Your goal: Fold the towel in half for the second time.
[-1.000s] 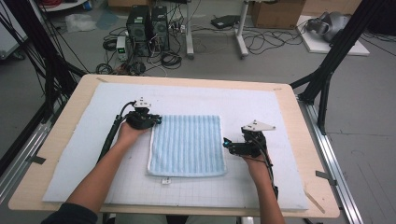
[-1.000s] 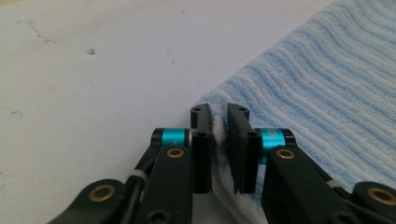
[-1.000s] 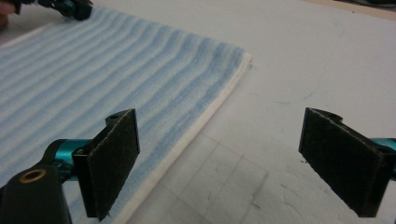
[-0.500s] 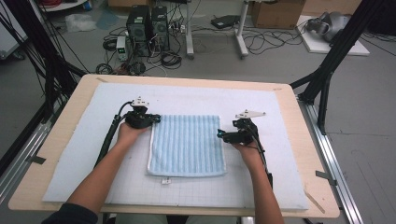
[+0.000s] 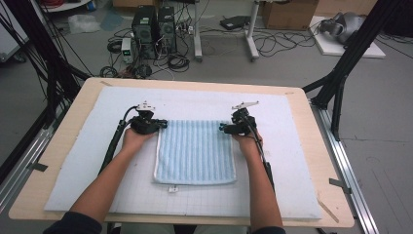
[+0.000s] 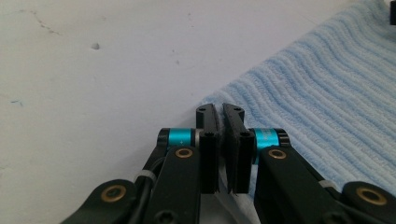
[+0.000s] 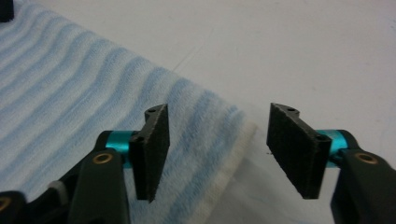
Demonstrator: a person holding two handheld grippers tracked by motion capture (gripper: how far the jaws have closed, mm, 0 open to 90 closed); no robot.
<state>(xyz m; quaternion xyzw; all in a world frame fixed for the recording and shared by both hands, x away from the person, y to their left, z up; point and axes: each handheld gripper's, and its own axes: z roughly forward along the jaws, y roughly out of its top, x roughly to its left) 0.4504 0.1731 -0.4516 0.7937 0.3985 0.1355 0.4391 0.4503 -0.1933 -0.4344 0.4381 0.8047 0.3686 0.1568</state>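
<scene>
Blue and stripy, the towel (image 5: 195, 150) lies flat in the middle of the white mat (image 5: 78, 165) on the table. My left gripper (image 6: 220, 140) is pinched tight on the towel's far left corner. My right gripper (image 7: 217, 149) has just been closing, but its jaws are not shut yet; the far right corner sits between them, not squeezed. I think I am grabbing both far corners. Next I must finish that pinch, then lift both together to fold.
</scene>
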